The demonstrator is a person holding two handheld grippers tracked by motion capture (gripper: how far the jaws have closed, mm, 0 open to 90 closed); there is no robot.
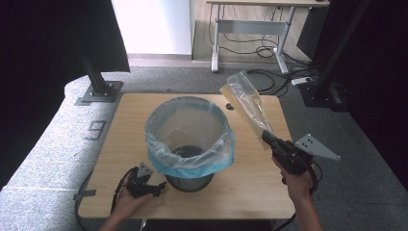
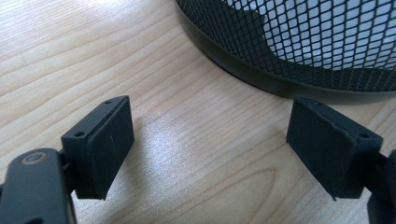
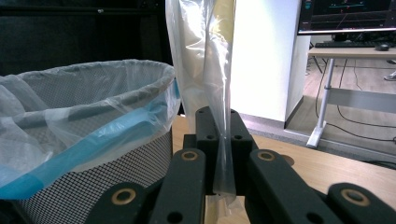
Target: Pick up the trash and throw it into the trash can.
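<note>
**A:** Right, high view first — right gripper (image 1: 267, 137) is holding the clear plastic bag (image 1: 245, 98) up and away over the table's (image 1: 250, 192) far right corner, beside the lined mesh bin (image 1: 190, 137). Left gripper (image 1: 156, 187) is lying low on the table near the bin's base.

**B:** Is the bag touching the bin?

**A:** No, it's sitting apart from the rim. Judging by that, the step is getting the bag over the opening and dropping it in.

**B:** Left gripper view?

**A:** Jaws are standing wide apart with nothing between the pads (image 2: 109, 144) — just bare wood, and the bin's black mesh wall (image 2: 303, 42) right ahead. I'd keep it parked there, or use it to steady the base if the bin is sliding.

**B:** Right gripper view?

**A:** Jaws are pressed together on the bag's gathered end (image 3: 224, 140), with the rest of it rising straight up in front. The bin's liner (image 3: 93, 135) is sitting to the left of the jaws.

**B:** Advice?

**A:** Swing toward the bin and clear the rim with the long free end before opening. The bag is light and floppy, so it's likely to catch on the liner's folded edge. Release only once most of it is hanging over the middle of the opening.
</note>
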